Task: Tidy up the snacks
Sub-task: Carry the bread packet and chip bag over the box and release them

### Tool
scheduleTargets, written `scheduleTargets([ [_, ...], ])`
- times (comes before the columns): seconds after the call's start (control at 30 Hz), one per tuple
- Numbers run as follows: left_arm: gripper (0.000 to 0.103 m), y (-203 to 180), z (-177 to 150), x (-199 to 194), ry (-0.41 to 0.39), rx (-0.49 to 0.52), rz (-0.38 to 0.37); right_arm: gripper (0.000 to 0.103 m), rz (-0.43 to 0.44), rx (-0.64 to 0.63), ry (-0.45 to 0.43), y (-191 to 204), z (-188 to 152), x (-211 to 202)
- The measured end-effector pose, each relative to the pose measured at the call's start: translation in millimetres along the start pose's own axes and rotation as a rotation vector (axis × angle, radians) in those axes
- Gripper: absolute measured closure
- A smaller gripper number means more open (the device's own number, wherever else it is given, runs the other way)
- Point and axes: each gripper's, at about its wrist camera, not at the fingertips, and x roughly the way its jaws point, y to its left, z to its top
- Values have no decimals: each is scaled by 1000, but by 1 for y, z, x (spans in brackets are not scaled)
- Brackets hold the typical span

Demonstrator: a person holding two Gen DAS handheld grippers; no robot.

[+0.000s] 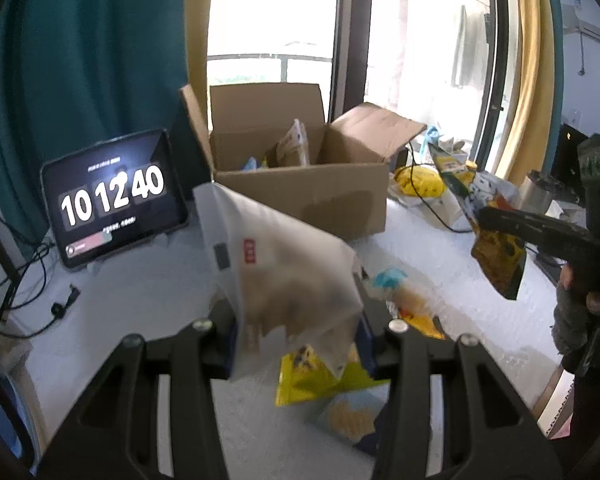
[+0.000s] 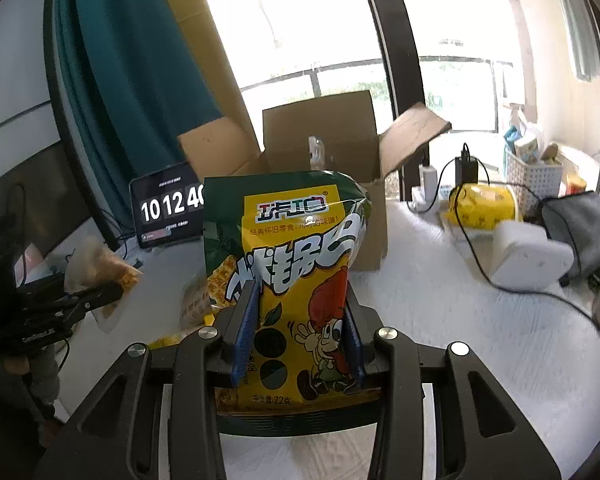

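Inside: cardboard box (image 1: 300, 196) holds packets | left hand-held gripper (image 1: 296, 344) grips pale bag (image 1: 284, 256) | right (image 2: 298, 332) grips yellow bag (image 2: 292, 256)

Upright yellow-green snack bag (image 2: 296, 280) and pale translucent pouch (image 1: 288, 280), both aloft (open cardboard box (image 1: 300, 196) behind)

Left hand-held gripper (image 1: 296, 320), right hand-held gripper (image 2: 300, 336) — both clamped.

Open cardboard box (image 2: 324, 184) straight ahead, top clear, flaps (image 2: 414, 136) splayed left, back and right. Tablet clock (image 1: 114, 196) close beside its left wall. Right: cables (image 2: 480, 248), white block (image 2: 528, 256), yellow bag (image 2: 484, 204) crowding worktop (image 2: 440, 340). Loose snack packets (image 1: 404, 300) littering near ground.
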Motion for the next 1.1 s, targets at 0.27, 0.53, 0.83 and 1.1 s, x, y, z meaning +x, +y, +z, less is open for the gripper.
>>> scheduleTargets([
  [0.27, 57, 3, 29, 16, -28, -17, -33, 62, -9, -29, -23, -7, 24, 13],
  [0.53, 57, 2, 57, 31, -69, 4, -36, 62, -23, -26, -35, -20, 42, 28],
  [0.83, 57, -1, 93, 54, -127, 71, -5, 62, -68, -57, -41, -33, 67, 48],
  [1.1, 57, -4, 126, 77, -189, 109, 9, 62, -127, -83, -58, -47, 96, 60],
])
